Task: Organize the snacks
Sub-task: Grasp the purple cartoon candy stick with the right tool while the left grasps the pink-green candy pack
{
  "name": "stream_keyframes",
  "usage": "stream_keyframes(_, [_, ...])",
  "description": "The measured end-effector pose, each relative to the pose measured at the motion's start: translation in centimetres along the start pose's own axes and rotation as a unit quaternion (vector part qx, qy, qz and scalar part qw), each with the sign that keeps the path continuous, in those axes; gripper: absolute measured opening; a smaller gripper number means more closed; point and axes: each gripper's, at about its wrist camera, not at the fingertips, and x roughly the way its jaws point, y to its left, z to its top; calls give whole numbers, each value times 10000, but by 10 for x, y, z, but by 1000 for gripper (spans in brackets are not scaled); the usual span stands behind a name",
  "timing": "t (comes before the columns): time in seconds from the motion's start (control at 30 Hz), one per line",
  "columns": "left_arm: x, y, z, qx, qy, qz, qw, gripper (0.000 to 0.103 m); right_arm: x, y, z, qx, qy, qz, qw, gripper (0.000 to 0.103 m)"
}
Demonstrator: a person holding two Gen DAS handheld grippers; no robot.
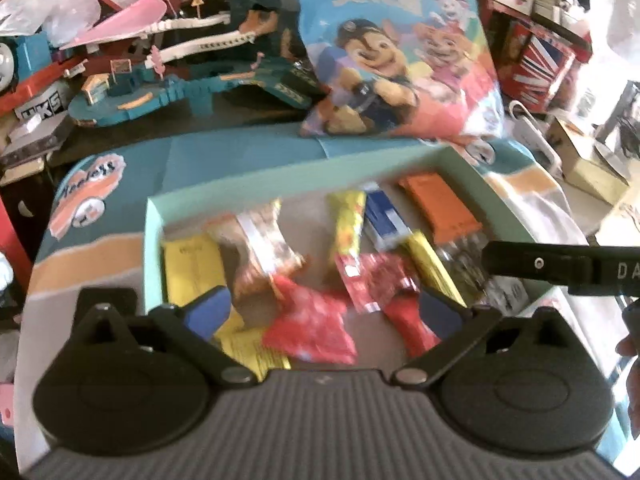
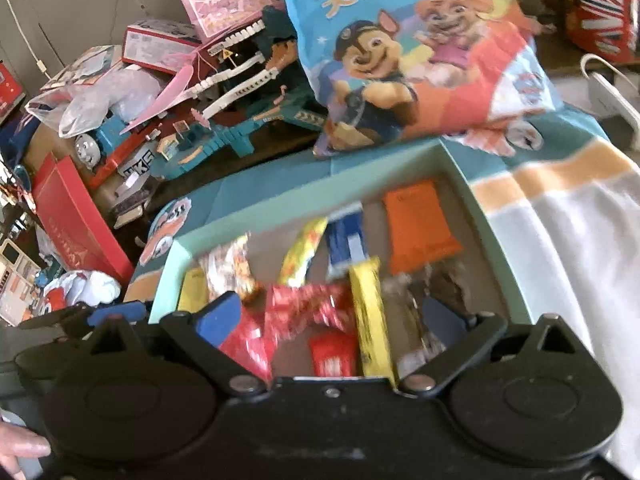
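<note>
A mint-green box (image 1: 280, 178) (image 2: 304, 192) lies on a blue cartoon cloth and holds several loose snacks. Among them are an orange packet (image 1: 440, 208) (image 2: 420, 224), a blue packet (image 1: 384, 216) (image 2: 346, 240), a yellow stick (image 1: 348, 228) and red wrappers (image 1: 316, 328) (image 2: 304, 308). My left gripper (image 1: 324, 312) hovers over the box's near part, open, its blue pads (image 1: 208, 312) wide apart with nothing gripped. My right gripper (image 2: 332, 316) is open too, above the red wrappers and a yellow bar (image 2: 372, 320). A big cartoon snack bag (image 1: 392, 60) (image 2: 408, 52) leans behind the box.
A teal toy track set (image 1: 180, 80) (image 2: 224, 136) and a pile of toys crowd the back left. A red box (image 2: 76, 220) stands at the left. A Union Jack box (image 1: 540, 64) is at the back right. Striped white cloth (image 2: 560, 240) lies right of the green box.
</note>
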Motion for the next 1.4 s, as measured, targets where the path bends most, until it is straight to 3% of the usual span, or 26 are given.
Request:
stream_keyframes(0.47, [-11, -4, -90, -204, 731, -203, 9969, 103, -29, -21, -90, 140, 513, -8, 9986, 99])
stream_keyframes(0.6, [-7, -4, -111, -303, 983, -263, 9943, 103, -26, -18, -104, -54, 630, -62, 9980, 89])
stream_keyframes(0.8, [-4, -8, -138, -227, 1283, -406, 9906, 100, -17, -5, -115, -624, 730, -200, 9952, 63])
stream_keyframes(0.87, [-4, -11, -144, -176, 1354, -494, 9894, 93, -11, 3, -119, -868, 818, -321, 9923, 59])
stream_keyframes(0.93, [-6, -15, -150, -72, 1344, -501, 9896, 89, -6, 8, -125, -1004, 883, -389, 9903, 37])
stream_keyframes(1.0, [-9, -22, -154, 185, 1240, -452, 9911, 76, -3, 10, -130, -1083, 967, -418, 9885, 24])
stream_keyframes(1.07, [-13, -28, -155, 447, 1121, -380, 9920, 32, -5, 15, -136, -1243, 926, -453, 9869, 18])
stream_keyframes(1.1, [-14, -29, -154, 529, 1094, -310, 9921, 27, -6, 15, -138, -1253, 950, -415, 9867, 16])
stream_keyframes(1.3, [-16, -9, -153, 177, 1121, -399, 9927, 29, -7, 18, -138, -1314, 981, -390, 9857, 20])
stream_keyframes(1.4, [-18, -8, -156, 173, 1141, -440, 9923, 38, -3, 20, -137, -1318, 922, -393, 9862, 23])
